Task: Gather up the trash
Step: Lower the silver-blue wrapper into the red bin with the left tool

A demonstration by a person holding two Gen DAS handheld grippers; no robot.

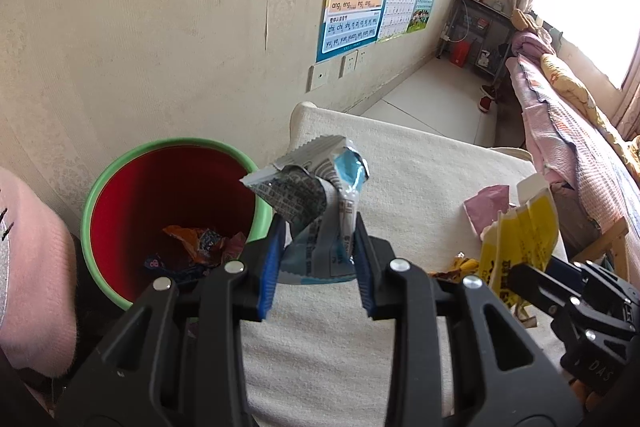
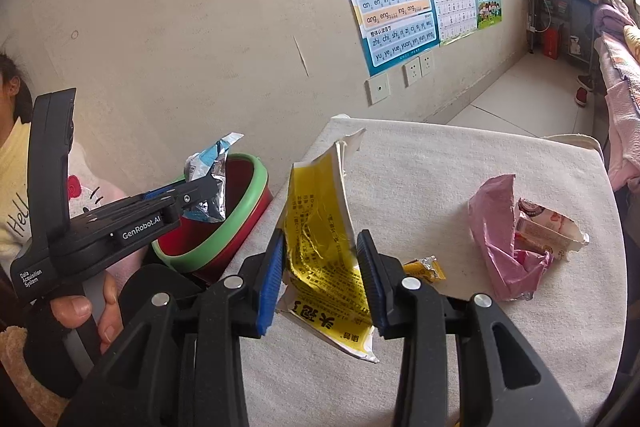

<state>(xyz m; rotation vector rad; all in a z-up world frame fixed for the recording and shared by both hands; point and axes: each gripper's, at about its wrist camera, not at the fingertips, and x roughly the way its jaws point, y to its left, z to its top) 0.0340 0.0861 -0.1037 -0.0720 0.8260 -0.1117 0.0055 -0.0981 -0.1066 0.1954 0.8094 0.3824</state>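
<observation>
the bin's (image 2: 236,223) inside is mostly hidden behind the left tool (image 2: 200,193); shelf (image 1: 476,31) items too small to tell.

surface: a table (image 2: 460,163) under a pale cloth cover, its bare weave showing
landmark: pink wrapper (image 2: 500,239), lying crumpled on the cloth
just right of it: white-and-red packet (image 2: 548,227), touching it
left of it: small yellow wrapper (image 2: 424,269), near, lying flat on the cloth

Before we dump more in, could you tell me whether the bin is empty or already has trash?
Already has trash: crumpled wrappers cover the bottom of the bin, well below its rim.
</observation>
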